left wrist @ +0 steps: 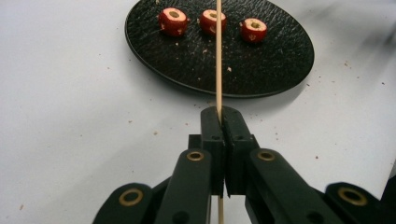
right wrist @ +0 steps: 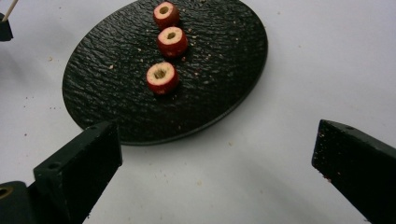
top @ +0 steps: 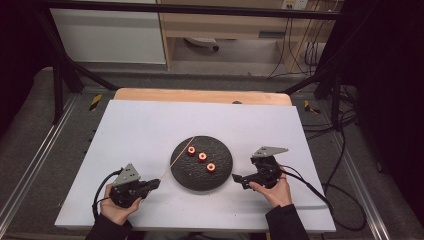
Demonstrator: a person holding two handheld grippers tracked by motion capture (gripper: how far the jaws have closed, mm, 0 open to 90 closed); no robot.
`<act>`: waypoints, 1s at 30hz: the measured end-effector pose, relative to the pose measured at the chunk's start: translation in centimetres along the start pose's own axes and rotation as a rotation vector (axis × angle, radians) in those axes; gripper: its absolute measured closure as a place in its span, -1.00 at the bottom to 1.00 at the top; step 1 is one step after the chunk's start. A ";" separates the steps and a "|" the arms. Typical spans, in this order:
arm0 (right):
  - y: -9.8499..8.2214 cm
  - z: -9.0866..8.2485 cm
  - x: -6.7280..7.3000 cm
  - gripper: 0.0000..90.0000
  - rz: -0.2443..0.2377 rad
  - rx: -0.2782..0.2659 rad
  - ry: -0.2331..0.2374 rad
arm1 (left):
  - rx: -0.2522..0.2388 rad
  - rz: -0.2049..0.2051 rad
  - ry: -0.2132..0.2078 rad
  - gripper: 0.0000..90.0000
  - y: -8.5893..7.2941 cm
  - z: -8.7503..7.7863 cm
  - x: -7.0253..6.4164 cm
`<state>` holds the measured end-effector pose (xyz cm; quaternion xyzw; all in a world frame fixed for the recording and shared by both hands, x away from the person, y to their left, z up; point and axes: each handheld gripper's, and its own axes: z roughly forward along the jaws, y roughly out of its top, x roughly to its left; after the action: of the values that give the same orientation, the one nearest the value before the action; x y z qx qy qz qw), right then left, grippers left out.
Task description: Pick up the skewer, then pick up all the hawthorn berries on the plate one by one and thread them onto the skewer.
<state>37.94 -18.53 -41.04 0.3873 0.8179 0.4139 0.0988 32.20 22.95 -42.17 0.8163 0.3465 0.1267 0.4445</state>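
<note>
A: Item one, from the high view. White surface (top: 150, 130); black round plate (top: 201, 163) at its middle; three red fruit pieces (top: 202, 157) in a slanting row on the plate. Left claw (top: 155, 184) near the plate's left edge, right claw (top: 236, 178) near its right edge, each in a hand.

B: Skewer?

A: Thin wooden skewer (top: 177, 157), clamped in the left claw, slanting up across the plate's left rim toward the far-left fruit piece.

B: What does the left gripper view add?

A: The left claw (left wrist: 220, 122) is clenched on the skewer (left wrist: 218, 56), jaws pressed together with the stick running between them. The stick crosses in front of the middle fruit piece (left wrist: 211, 21); whether it touches, I cannot tell. Crumbs scattered on the plate (left wrist: 196, 60) and the surface (left wrist: 70, 93).

B: And the right gripper view?

A: Right claw (right wrist: 215, 154) released, jaws wide apart, nothing between them, hovering off the plate (right wrist: 116, 98) rim. Each fruit piece (right wrist: 161, 77) is cored, a hole at its centre. The skewer tip (right wrist: 9, 9) and a bit of the left claw show at the top left corner.

B: Writing, labels?

A: None legible in any view.
</note>
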 end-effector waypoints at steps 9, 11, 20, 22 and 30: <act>2.7 2.2 1.7 -0.95 -0.046 0.058 0.000 | 0.013 -0.015 -0.003 0.96 -0.4 0.3 0.3; 3.2 2.7 2.1 -0.95 -0.049 0.071 0.000 | 0.012 -0.013 -0.007 0.96 -0.4 0.3 0.2; 5.2 4.4 2.7 -0.92 -0.059 0.120 -0.001 | 0.015 -0.021 -0.007 0.96 -0.6 0.4 0.5; 5.5 4.7 2.7 -0.90 -0.069 0.132 -0.005 | 0.019 -0.025 -0.009 0.96 -0.6 0.4 0.5; 6.7 5.9 3.4 -0.71 -0.117 0.210 0.008 | 0.023 -0.027 -0.013 0.96 -0.6 0.6 0.5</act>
<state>42.20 -10.12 -39.20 0.3456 0.8782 0.3211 0.0785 32.60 23.12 -43.07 0.8173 0.3561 0.1114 0.4391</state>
